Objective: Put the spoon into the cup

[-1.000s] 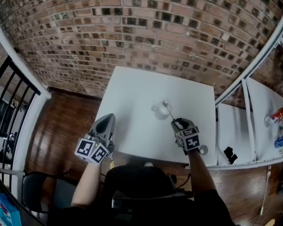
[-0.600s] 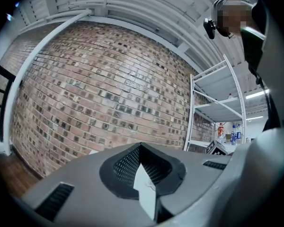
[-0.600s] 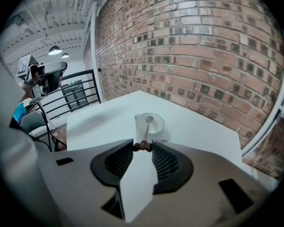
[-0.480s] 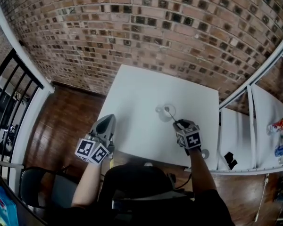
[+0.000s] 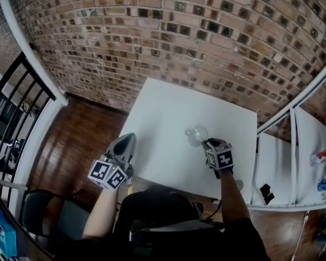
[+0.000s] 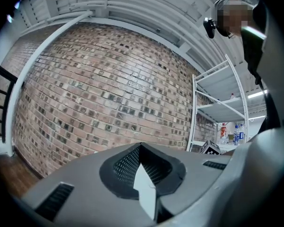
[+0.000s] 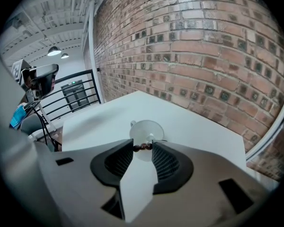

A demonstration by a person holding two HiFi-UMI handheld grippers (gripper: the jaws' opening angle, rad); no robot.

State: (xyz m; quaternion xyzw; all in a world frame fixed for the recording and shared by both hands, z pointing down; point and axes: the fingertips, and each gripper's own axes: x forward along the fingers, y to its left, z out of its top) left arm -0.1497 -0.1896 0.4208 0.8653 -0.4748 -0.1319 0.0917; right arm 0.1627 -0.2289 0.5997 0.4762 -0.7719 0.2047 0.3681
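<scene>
The right hand-held gripper (image 5: 208,143) pinches the spoon (image 7: 142,147) by its beaded handle just above the cup (image 7: 146,129), which stands mid-tabletop (image 5: 163,107). The left hand-held gripper (image 6: 140,150) is clenched on nothing at the near edge. The thin handle may swivel between the pads, or a skewed descent may tip the light cup.
</scene>
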